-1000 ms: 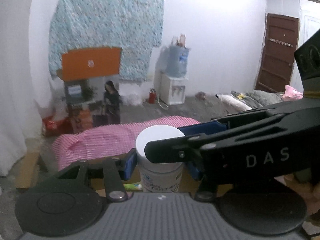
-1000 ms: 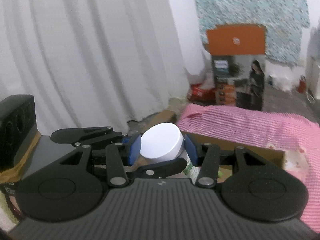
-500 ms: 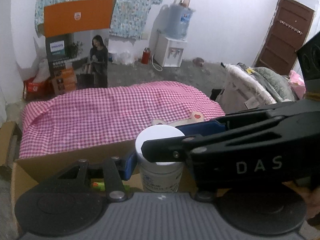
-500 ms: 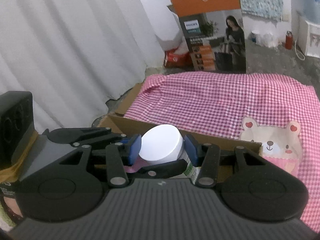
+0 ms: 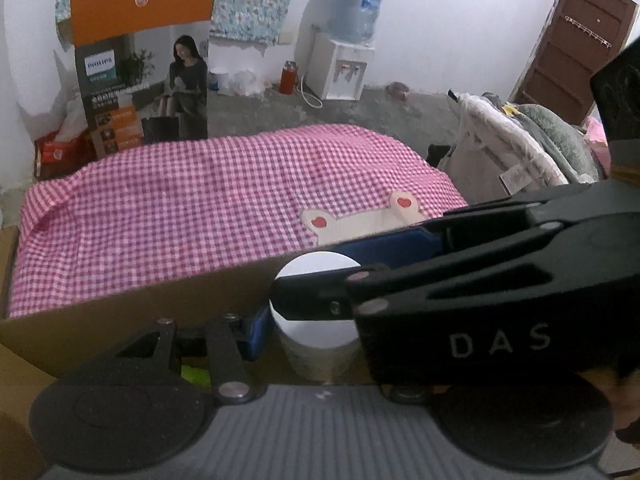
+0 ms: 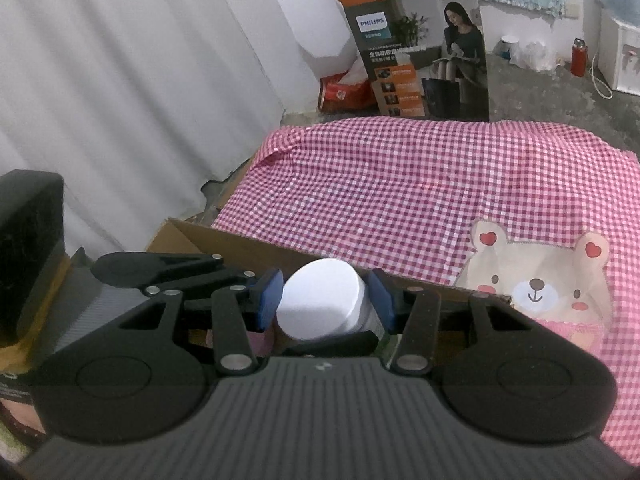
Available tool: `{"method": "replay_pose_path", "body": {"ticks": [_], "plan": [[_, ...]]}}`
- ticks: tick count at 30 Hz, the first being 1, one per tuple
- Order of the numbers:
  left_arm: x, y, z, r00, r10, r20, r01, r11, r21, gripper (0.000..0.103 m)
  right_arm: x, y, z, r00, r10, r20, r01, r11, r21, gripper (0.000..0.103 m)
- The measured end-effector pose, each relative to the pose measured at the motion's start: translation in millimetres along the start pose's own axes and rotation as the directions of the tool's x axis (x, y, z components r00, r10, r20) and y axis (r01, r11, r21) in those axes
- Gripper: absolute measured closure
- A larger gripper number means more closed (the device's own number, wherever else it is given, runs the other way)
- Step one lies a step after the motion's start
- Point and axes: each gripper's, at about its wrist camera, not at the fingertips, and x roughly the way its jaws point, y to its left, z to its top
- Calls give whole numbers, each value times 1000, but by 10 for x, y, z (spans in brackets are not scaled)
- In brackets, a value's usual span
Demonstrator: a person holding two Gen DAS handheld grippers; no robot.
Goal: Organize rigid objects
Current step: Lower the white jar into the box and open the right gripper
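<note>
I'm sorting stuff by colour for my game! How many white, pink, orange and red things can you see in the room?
White: 2, the white-lidded jar both grippers hold and the water dispenser.
Pink: 1, the checked cloth.
Orange: 1, the tall box with an orange top.
Red: 1, the flask on the floor.
Total: 5
</note>
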Motion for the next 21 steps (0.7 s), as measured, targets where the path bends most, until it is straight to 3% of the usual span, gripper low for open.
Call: {"method": "replay_pose_path", "body": {"ticks": [6, 10, 12, 21], "plan": [[8, -6, 9, 1000, -7, -9, 7, 1000, -3, 47, 36, -46, -16, 1000, 12, -4, -12, 1000, 16, 56], [-35, -19, 24, 1000, -3, -3, 3, 1000, -8, 33, -6, -39, -14, 1000, 11, 8, -11, 1000, 20, 54], [-65, -26, 26, 1000, -3, 1, 3, 1000, -7, 31, -69, -15, -21, 1000, 8, 29, -9, 1000, 15, 44], [-270, -54, 18, 1000, 5, 16, -5, 1000, -10, 24, -468, 112, -22, 990, 2, 139, -4, 1000, 14, 36]]}}
